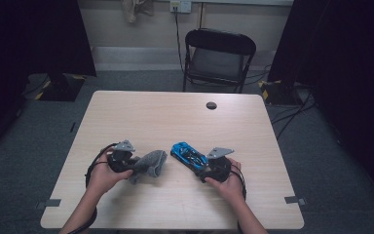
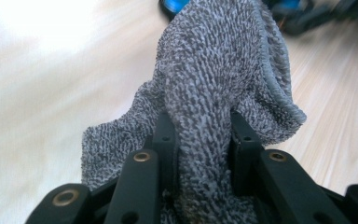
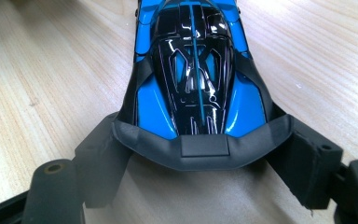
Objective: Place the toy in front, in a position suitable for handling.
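Item one: my left tool (image 1: 137, 165), lower left of centre in the high view, clamped tight on a fold of the grey cloth (image 1: 150, 163); in the left gripper view the two black jaws pinch a ridge of the cloth (image 2: 223, 88) while the rest bunches forward and drapes onto the tabletop (image 1: 175, 117), so a loose pad of it is free for wiping. Item two: my right tool (image 1: 200, 167), lower right of centre, jaws spread about the tail of the blue and black toy car (image 1: 188, 155); in the right gripper view the car (image 3: 193, 74) lies lengthwise between the jaws, its rear wing pressed against both, nose toward the top of the frame. I judge this grip steadies the car on the tabletop so that it cannot roll under the cloth. Cloth and car sit near each other, apart. Item three: a black folding chair (image 1: 217, 58), upper centre, beyond the tabletop.
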Demonstrator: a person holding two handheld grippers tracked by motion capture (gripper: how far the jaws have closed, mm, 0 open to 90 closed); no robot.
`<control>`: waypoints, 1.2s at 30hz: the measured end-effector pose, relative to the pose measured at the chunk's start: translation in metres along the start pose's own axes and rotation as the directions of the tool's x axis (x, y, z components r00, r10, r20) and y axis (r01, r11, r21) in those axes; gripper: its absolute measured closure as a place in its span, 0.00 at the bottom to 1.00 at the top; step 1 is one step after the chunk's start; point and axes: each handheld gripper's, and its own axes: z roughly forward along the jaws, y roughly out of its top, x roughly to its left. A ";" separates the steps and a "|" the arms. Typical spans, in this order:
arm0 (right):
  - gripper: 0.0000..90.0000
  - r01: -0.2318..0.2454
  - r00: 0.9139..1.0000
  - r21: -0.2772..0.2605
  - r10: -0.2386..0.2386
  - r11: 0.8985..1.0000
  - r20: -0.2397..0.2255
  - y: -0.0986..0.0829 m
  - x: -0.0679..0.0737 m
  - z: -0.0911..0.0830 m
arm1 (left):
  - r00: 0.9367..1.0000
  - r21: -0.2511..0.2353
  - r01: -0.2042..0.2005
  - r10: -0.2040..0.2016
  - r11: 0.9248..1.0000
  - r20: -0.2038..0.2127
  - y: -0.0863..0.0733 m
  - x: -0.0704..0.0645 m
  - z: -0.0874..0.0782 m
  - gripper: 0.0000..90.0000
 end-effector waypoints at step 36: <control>0.27 0.001 1.000 0.000 -0.001 1.000 0.000 0.000 0.000 0.000 | 0.997 -0.031 -0.050 0.052 0.998 0.051 0.070 -0.028 0.055 0.77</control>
